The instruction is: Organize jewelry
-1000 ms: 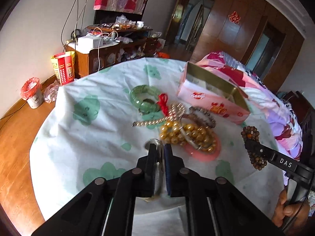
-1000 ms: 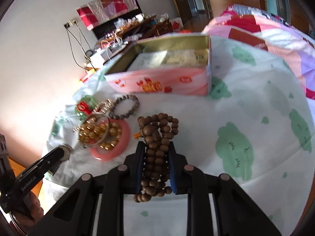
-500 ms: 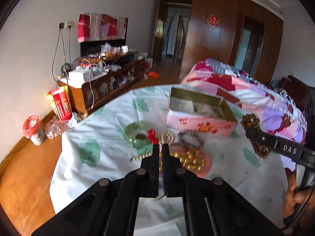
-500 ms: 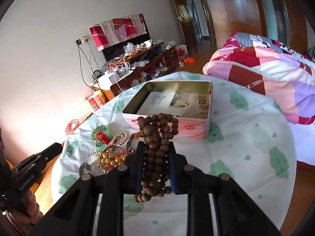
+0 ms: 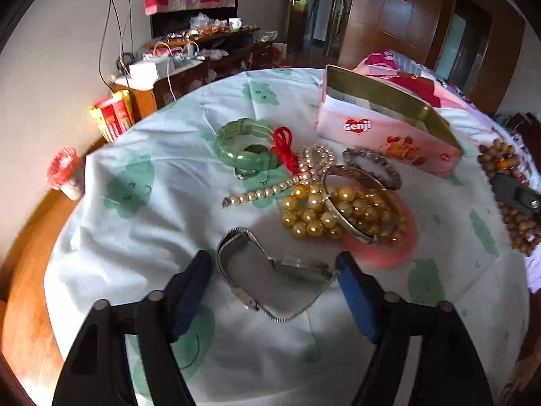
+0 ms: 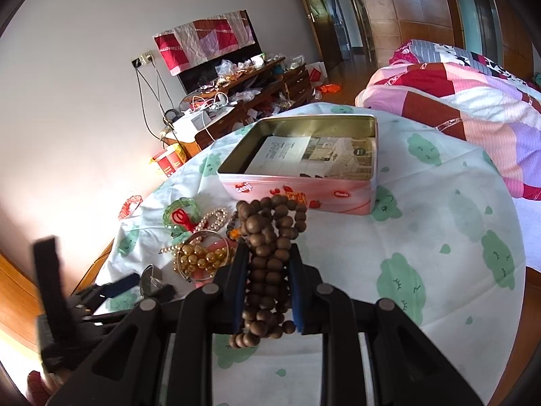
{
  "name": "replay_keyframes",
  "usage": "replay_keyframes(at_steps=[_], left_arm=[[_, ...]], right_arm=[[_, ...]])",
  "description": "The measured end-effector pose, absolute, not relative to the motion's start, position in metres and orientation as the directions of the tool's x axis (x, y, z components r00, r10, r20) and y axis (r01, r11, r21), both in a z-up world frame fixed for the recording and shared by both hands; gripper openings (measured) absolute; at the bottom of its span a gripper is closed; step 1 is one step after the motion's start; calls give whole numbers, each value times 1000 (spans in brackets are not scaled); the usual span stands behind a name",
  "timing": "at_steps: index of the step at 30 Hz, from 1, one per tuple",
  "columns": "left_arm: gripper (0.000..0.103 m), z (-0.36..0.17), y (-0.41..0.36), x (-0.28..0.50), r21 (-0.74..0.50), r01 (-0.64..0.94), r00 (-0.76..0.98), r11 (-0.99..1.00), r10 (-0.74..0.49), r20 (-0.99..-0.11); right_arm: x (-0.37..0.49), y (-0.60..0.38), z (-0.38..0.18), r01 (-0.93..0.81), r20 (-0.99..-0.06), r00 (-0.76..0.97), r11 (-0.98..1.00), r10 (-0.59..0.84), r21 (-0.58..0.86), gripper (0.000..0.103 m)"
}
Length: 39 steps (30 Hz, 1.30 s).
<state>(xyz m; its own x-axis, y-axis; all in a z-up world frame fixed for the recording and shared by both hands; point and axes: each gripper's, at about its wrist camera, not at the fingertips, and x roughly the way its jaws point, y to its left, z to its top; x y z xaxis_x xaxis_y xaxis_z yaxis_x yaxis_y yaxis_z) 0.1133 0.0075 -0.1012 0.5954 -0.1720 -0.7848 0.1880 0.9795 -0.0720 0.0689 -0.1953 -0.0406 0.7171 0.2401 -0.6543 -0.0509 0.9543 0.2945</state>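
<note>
Right now the left tongs [image 5: 274,291] stand spread wide, a silver metal watch [image 5: 270,277] lying loose on the tabletop [image 5: 152,237] between the blue pads, touching neither. Over on the other side, the right tongs [image 6: 267,277] are clamped on a bundle of brown wooden beads [image 6: 267,253], held above the cloth. Beyond lie golden beads [image 5: 321,209], a pearl strand [image 5: 287,179], a green bangle [image 5: 243,145] and the open pink tin [image 6: 304,159].

Tablecloth [image 5: 162,155]: white, green bear print
Tin [image 6: 297,193]: pink, gold inside
Bangle [image 5: 243,145]: translucent green
Cord [image 5: 284,149]: red
Big beads [image 5: 314,213]: golden yellow
Prayer beads [image 6: 267,257]: brown
Watch [image 5: 270,270]: silver
Gripper pads [image 5: 355,297]: blue
</note>
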Motion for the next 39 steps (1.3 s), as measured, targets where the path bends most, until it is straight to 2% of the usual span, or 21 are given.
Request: replay_keyframes(at_steps=[1, 3, 4, 9, 13, 18, 24, 30, 34, 39], left_arm=[[43, -101, 5, 113, -48, 198, 599, 979, -160, -784], [24, -102, 5, 110, 0, 202, 613, 979, -126, -780], [23, -101, 9, 110, -22, 208, 606, 978, -147, -782], [21, -102, 30, 104, -143, 211, 597, 967, -243, -765], [20, -97, 35, 98, -186, 210, 618, 960, -278, -736], [20, -78, 31, 91, -197, 246, 650, 949, -312, -693], [20, -37, 16, 91, -208, 332, 700, 920, -388, -600], [20, -10, -20, 125, -194, 413, 720, 890, -449, -529], [20, -15, -44, 158, -220, 435, 705, 873, -482, -520], [20, -34, -72, 198, -213, 430, 692, 877, -472, -547]], right_arm=[[68, -196, -41, -50, -654, 717, 954, 241, 296, 25], [68, -196, -40, -49, -656, 715, 953, 242, 298, 25], [68, -196, -40, -47, -656, 715, 953, 241, 300, 25], [69, -195, -44, -39, -663, 708, 951, 242, 306, 25], [69, -194, -47, -35, -664, 708, 951, 240, 306, 25], [67, -196, -45, -28, -652, 724, 954, 225, 297, 25], [70, -209, -38, -5, -630, 750, 954, 201, 299, 25], [92, -220, -13, 1, -561, 812, 960, 163, 281, 25], [124, -225, -8, 32, -509, 854, 966, 107, 257, 25], [166, -234, -33, 78, -533, 843, 964, 72, 253, 25]])
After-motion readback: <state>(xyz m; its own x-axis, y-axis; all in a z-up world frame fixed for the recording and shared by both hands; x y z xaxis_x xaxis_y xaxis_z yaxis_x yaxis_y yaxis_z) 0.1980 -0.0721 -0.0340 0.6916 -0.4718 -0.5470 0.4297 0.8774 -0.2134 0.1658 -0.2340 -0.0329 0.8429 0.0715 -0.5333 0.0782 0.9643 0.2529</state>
